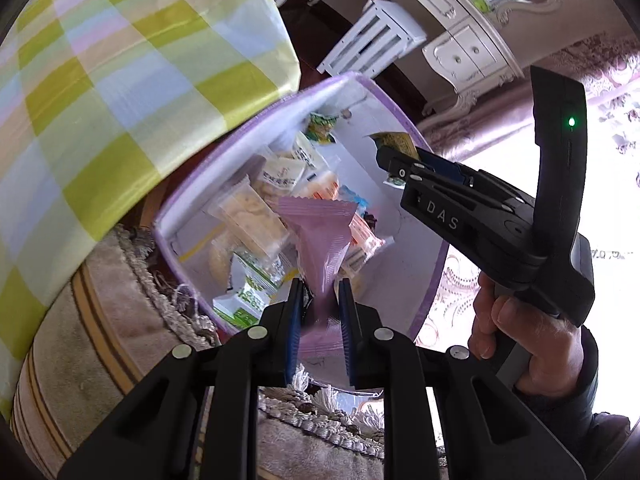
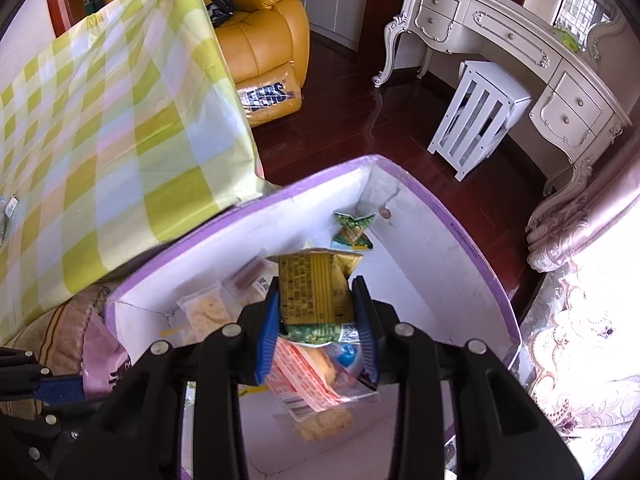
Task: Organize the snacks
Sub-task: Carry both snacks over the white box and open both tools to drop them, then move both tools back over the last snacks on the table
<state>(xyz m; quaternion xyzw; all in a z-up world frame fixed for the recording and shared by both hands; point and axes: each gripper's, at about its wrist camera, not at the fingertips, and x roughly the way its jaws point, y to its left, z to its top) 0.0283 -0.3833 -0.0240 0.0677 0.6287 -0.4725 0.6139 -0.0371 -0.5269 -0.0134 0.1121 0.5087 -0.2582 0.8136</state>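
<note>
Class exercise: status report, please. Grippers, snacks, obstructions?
Left gripper shut on pink packet. Right gripper shut on gold-green packet. Both over purple-rimmed box. Nothing blocking.

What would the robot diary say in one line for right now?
left gripper: shut on pink packet | right gripper: shut on yellow packet | both over purple-rimmed box with snacks inside

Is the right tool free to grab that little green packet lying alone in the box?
Probably not yet: the right tool is already shut on a yellow packet. The green packet lies uncovered in the box.
</note>
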